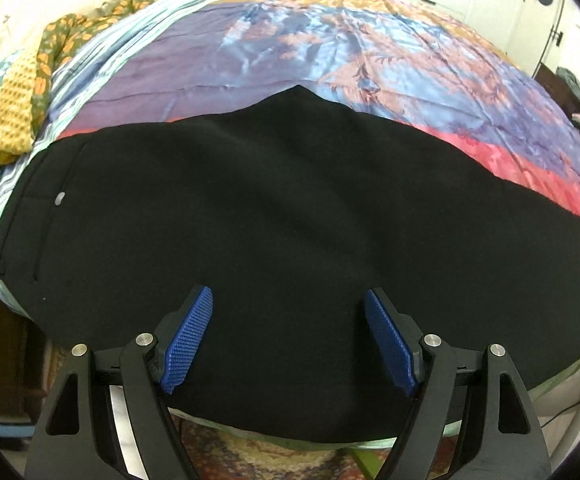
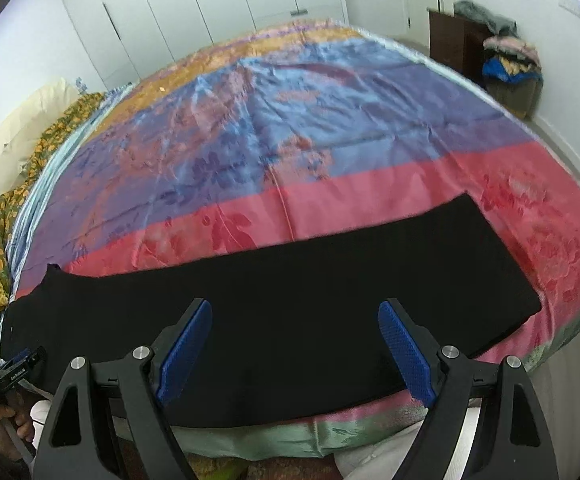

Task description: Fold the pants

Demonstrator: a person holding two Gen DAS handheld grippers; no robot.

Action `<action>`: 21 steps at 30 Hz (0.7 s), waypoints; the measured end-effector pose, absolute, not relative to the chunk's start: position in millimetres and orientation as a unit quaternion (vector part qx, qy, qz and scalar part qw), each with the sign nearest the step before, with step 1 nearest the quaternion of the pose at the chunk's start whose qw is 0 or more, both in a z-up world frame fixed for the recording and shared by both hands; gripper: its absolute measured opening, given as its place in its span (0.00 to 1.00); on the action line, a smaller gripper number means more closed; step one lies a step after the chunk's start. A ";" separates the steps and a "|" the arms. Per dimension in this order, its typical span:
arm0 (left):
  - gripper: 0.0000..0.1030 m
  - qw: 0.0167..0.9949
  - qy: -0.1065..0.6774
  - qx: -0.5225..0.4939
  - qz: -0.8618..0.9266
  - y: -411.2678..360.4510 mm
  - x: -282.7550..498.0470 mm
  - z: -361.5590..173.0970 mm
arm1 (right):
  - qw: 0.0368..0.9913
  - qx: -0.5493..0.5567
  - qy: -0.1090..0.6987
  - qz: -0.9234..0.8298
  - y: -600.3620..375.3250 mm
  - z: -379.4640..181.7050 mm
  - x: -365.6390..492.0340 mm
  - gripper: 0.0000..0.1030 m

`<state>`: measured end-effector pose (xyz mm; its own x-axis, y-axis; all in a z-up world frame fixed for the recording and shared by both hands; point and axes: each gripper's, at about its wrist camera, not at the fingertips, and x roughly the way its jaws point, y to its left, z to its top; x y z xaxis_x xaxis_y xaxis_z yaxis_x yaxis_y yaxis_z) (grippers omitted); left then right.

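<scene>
Left gripper (image 1: 289,300) released above black pants (image 1: 274,220); right gripper (image 2: 295,310) released, pants flat on bedspread (image 2: 290,120).

The black pants (image 1: 274,216) lay flat and lengthwise along the near edge of the bed (image 2: 274,128), waistband at the left end, leg hems at the right end.

Both wrist cameras are looking steeply down from the near edge of the bed (image 1: 330,40), close over the black pants (image 1: 270,220); the left is facing the waist end, the right the leg end (image 2: 490,272), sharing the middle.
</scene>
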<state>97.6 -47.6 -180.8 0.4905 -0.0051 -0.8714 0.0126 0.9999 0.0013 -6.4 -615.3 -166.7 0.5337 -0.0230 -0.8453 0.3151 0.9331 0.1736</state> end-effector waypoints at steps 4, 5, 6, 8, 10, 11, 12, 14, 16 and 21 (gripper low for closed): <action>0.78 0.862 0.508 0.000 -0.006 -45.6 99.3 -180.6 | 0.841 0.181 0.498 -0.109 -639.5 -185.3 -3.2 0.83; 0.78 0.861 0.508 0.000 -0.006 -45.4 99.4 -180.7 | 0.836 0.186 0.504 -0.113 -645.8 -189.1 -2.9 0.82; 0.78 0.861 0.509 0.000 -0.007 -45.6 99.4 -180.7 | 0.826 0.194 0.514 -0.124 -656.9 -194.7 -3.0 0.82; 0.78 0.861 0.509 0.001 -0.006 -46.1 99.4 -181.2 | 0.817 0.220 0.516 -0.134 -672.4 -199.5 -5.3 0.82; 0.78 0.860 0.510 0.003 -0.005 -46.6 99.4 -181.9 | 0.812 0.256 0.503 -0.146 -693.1 -198.4 -10.5 0.83; 0.78 0.860 0.510 0.004 -0.005 -47.0 99.6 -182.3 | 0.811 0.260 0.500 -0.154 -700.1 -196.9 -12.1 0.83; 0.78 0.860 0.511 0.004 -0.004 -47.5 99.7 -182.6 | 0.810 0.259 0.497 -0.169 -709.9 -194.7 -14.7 0.83; 0.78 0.859 0.512 0.006 -0.005 -47.7 99.8 -183.2 | 0.811 0.261 0.491 -0.183 -721.4 -190.3 -19.2 0.82; 0.79 0.859 0.512 0.006 -0.006 -47.1 99.8 -183.7 | 0.814 0.271 0.477 -0.193 -731.5 -183.1 -27.1 0.82; 0.80 0.858 0.514 0.003 -0.006 -47.0 100.5 -184.7 | 0.821 0.260 0.463 -0.210 -743.4 -164.7 -42.7 0.83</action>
<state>100.5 -47.1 -184.7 0.4715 -0.0063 -0.8818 0.0134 0.9999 0.0000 -42.7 -743.4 -164.7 0.4830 -0.1040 -0.8694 0.5862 0.7759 0.2329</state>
